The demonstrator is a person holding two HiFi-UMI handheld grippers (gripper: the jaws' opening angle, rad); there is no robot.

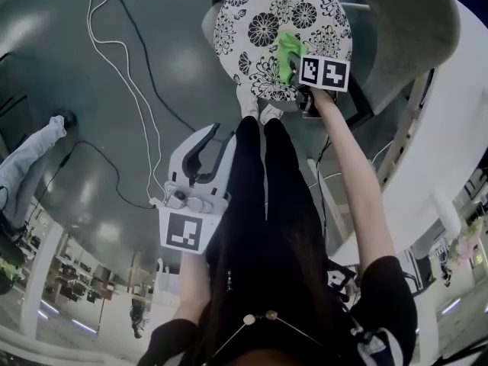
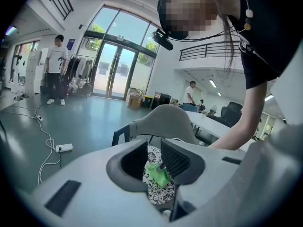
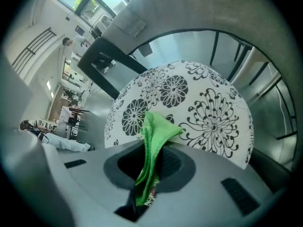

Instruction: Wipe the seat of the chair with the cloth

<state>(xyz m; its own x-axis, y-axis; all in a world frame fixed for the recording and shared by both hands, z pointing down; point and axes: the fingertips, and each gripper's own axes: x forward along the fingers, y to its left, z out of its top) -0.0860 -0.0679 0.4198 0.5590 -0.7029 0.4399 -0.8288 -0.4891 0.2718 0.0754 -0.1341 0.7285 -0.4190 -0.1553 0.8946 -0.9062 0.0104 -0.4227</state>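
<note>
Cloth (image 3: 154, 141) on chair seat (image 3: 208, 108), tight in right tool (image 3: 151, 167); left tool (image 2: 154, 156) apart; power strip (image 2: 64, 148) beyond

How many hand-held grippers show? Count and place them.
2. The right hand-held gripper, shut on the green cloth, is at the chair seat; the left hand-held gripper is open over the floor.

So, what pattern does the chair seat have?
The seat is white with black flower prints; the right gripper view shows it best.

The person's right arm (image 1: 357, 181) stretches forward, and the right gripper (image 3: 151, 163) is clamped on the cloth (image 3: 155, 132). The left gripper (image 1: 204, 152) is held back beside the legs, jaws apart with nothing between them.
</note>
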